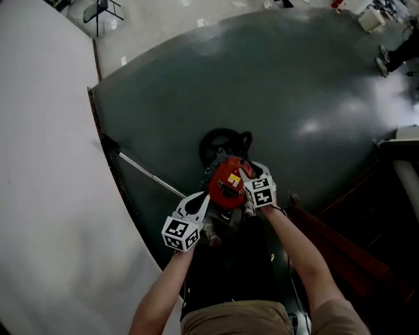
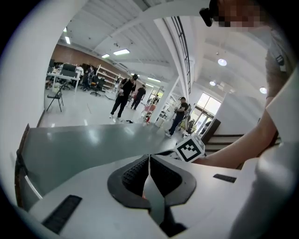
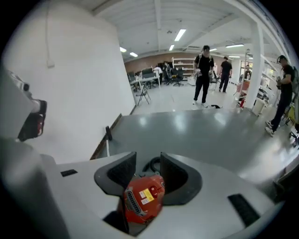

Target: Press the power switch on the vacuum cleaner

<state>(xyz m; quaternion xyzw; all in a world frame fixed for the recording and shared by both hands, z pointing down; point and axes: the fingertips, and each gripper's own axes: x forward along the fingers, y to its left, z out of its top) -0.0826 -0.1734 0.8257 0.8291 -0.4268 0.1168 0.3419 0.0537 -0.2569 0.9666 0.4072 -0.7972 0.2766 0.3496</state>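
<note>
The vacuum cleaner [image 1: 228,183] sits on the dark, glossy floor [image 1: 294,85] right in front of the person. It is a red body with a vent grille and a yellow label [image 3: 150,195] on top. A black hose [image 1: 221,141] coils on the floor just beyond it. A thin metal tube [image 1: 149,175] runs from beside the machine toward the foot of the white wall [image 1: 46,163].

The right tongs [image 3: 148,161] hang over the machine's right side, pointing steeply down. Their jaws are spread wide, and in the right gripper view the red body shows through the gap. The pads are not pressing on it. From the head view I cannot tell whether any part of them touches the casing.

The left tongs [image 2: 149,163] are held at the machine's left edge, angled less steeply. Their jaws are pressed together with nothing between them.

The person's bare forearms reach forward to both tools, and each tool's marker cube faces up.

Dark reddish steps [image 1: 353,248] lie to the person's right. Farther off, across a paler stretch of floor, a folding chair [image 1: 101,10] stands near the wall. Several people [image 3: 202,74] stand in an open, ceiling-lit room with desks and shelving behind them.
</note>
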